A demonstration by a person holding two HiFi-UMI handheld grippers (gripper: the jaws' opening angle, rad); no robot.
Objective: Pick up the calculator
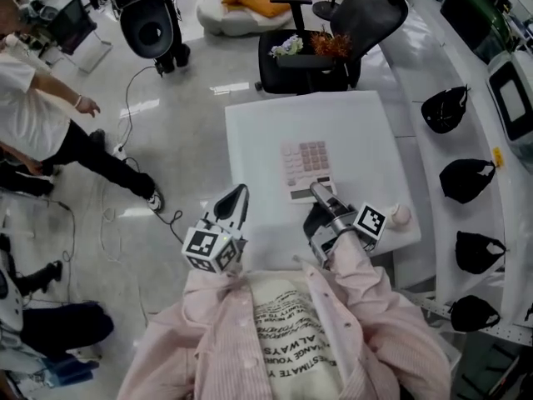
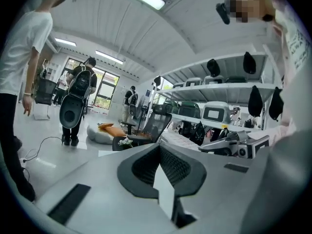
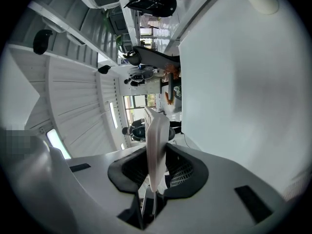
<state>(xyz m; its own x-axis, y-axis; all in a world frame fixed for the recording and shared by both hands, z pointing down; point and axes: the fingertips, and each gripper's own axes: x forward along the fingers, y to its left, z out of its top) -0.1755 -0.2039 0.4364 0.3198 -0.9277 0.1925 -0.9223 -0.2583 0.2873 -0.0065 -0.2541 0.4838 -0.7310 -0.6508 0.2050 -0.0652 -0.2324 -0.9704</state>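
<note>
One calculator (image 1: 305, 167) sits mid-frame over the white bench (image 1: 358, 132), its long axis running up the picture, away from the person. The right gripper (image 1: 321, 193) has its fingers clenched on the near short edge. The left gripper (image 1: 236, 200), off to the lower left, has its fingers pressed together on nothing. Two grippers, one bench.

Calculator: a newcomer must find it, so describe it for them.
Find the white table before the black office chair; the calculator is the flat slab in the right gripper. Its grid of pinkish keys sets it apart from the small round thing nearby.
</note>
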